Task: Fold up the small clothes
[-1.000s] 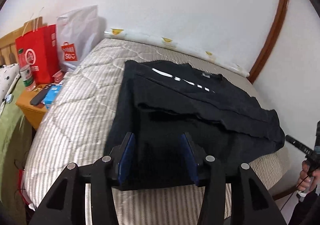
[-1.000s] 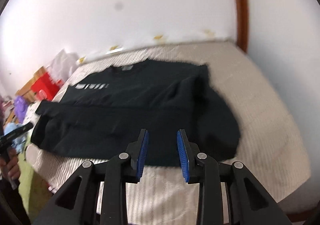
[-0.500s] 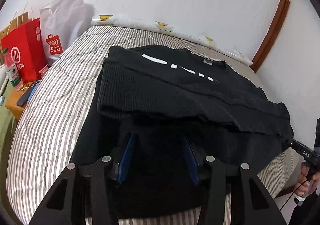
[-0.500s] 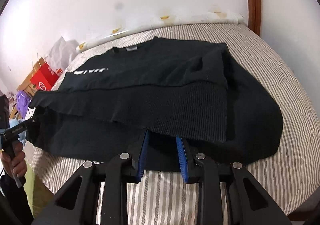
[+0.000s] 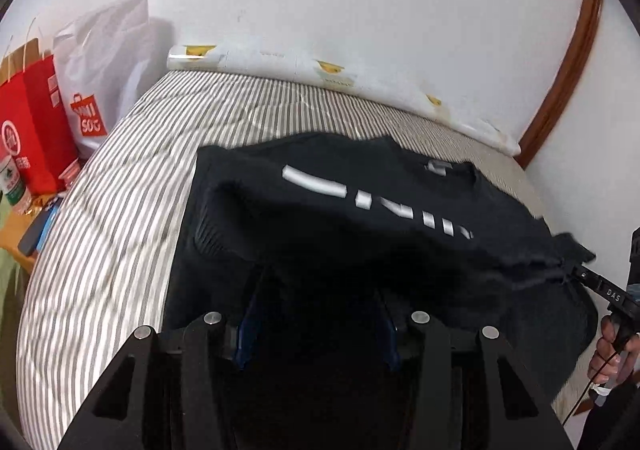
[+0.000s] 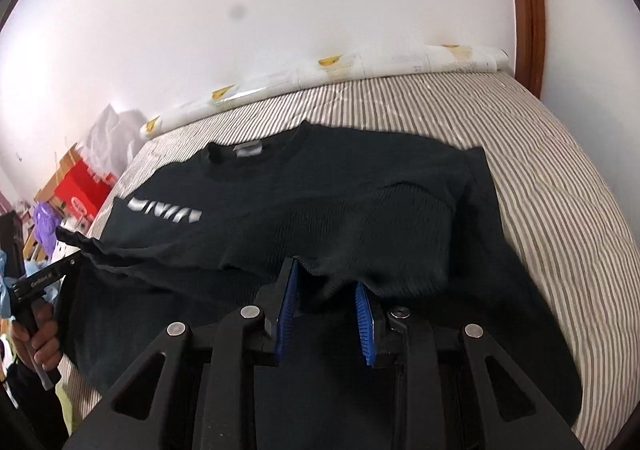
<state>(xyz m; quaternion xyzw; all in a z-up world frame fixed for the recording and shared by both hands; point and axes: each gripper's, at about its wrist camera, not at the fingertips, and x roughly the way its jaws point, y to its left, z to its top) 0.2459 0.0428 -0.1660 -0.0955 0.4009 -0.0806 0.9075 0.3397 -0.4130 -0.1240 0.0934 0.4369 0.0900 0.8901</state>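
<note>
Left to right across the left wrist view. Red paper carrier bag (image 5: 34,121) and white paper carrier bag with an orange logo (image 5: 100,69) stand upright beside the bed; what they contain I cannot see. A green-labelled plastic bottle (image 5: 10,181) stands just in front of the red one.

Grey-and-white striped quilted mattress (image 5: 112,217) carries the black knit sweatshirt with silver lettering (image 5: 360,217), collar towards the wall, ribbed hem lifted and carried over the chest.

My left gripper (image 5: 316,330): blue pads stand apart, hem fabric draped over them; whether they pinch it I cannot tell, too dark. My right gripper (image 6: 326,310): jaws narrow, ribbed hem bunched between the blue pads, clamped on it.

Handling, my judgement: light, soft, limp; sags between the two holds. Ribbing is thick and not slippery. Best grip is the hem corners, so the edge stays taut.
</note>
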